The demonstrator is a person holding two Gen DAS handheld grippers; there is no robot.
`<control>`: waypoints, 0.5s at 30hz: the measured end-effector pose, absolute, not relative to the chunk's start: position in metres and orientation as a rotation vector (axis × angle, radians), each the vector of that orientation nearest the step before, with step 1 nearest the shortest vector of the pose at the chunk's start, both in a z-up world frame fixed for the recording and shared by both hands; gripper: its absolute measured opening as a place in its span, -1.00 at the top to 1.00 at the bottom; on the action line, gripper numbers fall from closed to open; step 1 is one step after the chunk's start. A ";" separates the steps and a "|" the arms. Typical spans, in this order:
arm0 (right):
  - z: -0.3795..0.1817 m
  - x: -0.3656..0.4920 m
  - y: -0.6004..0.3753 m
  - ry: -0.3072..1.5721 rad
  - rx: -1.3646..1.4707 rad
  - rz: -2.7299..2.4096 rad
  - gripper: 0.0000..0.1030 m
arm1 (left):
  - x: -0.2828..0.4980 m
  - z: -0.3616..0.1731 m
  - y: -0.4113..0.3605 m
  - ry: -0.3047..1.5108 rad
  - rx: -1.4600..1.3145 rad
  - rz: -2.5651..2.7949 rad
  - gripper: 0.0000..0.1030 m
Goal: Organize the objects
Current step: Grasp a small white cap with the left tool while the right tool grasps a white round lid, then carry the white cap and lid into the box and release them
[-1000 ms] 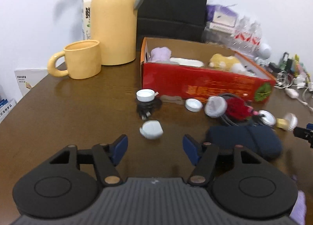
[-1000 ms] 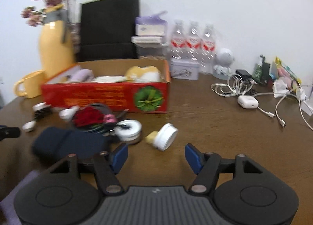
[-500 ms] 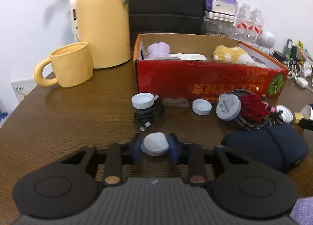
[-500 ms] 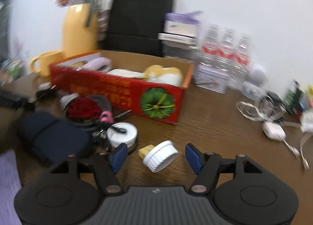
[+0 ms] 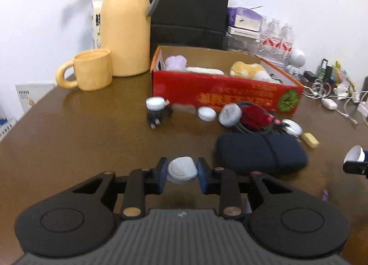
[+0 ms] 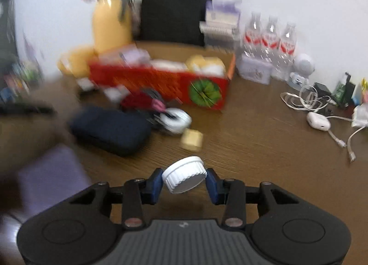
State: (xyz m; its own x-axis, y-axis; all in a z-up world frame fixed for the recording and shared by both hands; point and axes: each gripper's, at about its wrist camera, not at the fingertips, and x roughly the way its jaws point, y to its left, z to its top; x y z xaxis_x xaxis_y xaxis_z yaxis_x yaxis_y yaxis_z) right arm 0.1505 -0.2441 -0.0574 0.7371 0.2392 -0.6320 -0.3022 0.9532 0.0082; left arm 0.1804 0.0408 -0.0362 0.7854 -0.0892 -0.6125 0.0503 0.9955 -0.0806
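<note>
My left claw [image 5: 182, 171] clenches a pale cap [image 5: 182, 169], my right claw [image 6: 184, 178], just closed, a ribbed white lid [image 6: 184, 177]; the navy pouch [image 5: 261, 153] lies between them and the red box [image 5: 220, 94].

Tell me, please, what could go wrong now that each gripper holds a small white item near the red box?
The ribbed white cap sits tilted in the right gripper, whose jaws have just been closing, so it could slip out. The left gripper pinches a small rounded white piece at its edges; it may pop free before reaching the red box.
</note>
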 end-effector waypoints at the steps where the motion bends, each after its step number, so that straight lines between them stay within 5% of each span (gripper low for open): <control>1: -0.053 0.141 -0.244 0.658 -0.066 0.320 0.24 | 0.176 -0.037 0.039 0.676 -0.068 -0.084 0.45; 15: -0.038 0.144 -0.216 0.591 -0.059 0.376 0.24 | 0.183 0.002 0.021 0.613 -0.042 -0.253 0.45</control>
